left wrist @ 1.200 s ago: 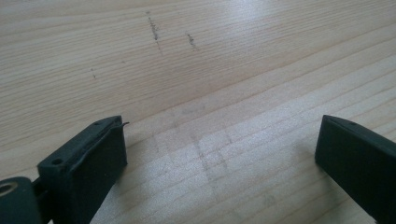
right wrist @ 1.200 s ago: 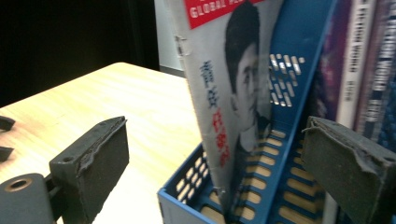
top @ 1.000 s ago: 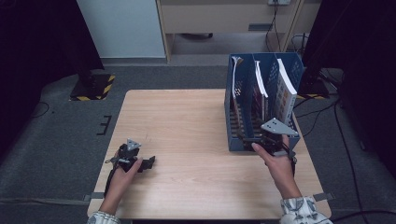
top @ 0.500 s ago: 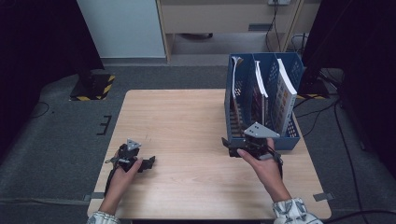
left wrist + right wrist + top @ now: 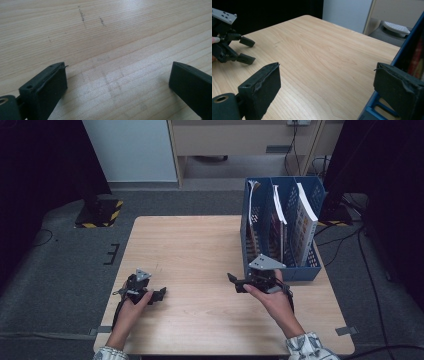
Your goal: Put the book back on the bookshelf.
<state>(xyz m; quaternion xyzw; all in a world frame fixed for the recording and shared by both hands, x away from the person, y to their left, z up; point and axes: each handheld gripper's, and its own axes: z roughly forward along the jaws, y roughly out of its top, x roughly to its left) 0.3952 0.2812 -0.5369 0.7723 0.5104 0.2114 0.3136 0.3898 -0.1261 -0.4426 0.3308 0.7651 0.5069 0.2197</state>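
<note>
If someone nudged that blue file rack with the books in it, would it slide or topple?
The blue file rack would probably slide rather than tip: it has a long base lying flat on the table. The books standing in its slots likely make it fairly heavy, so a light nudge might barely shift it. Its perforated plastic walls look stiff, though a high sideways push could rock it.

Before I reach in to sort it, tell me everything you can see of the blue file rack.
The blue file rack looks like plastic with perforated walls. It stands upright at the right side of the wooden table, its dividers forming narrow slots. Books or magazines stand on edge in them, white page edges up. The right gripper sits at its near left corner, jaws open and pointing away from it; whether they touch I cannot tell. In the right gripper view its blue wall rises just beyond the right-hand jaw.
</note>
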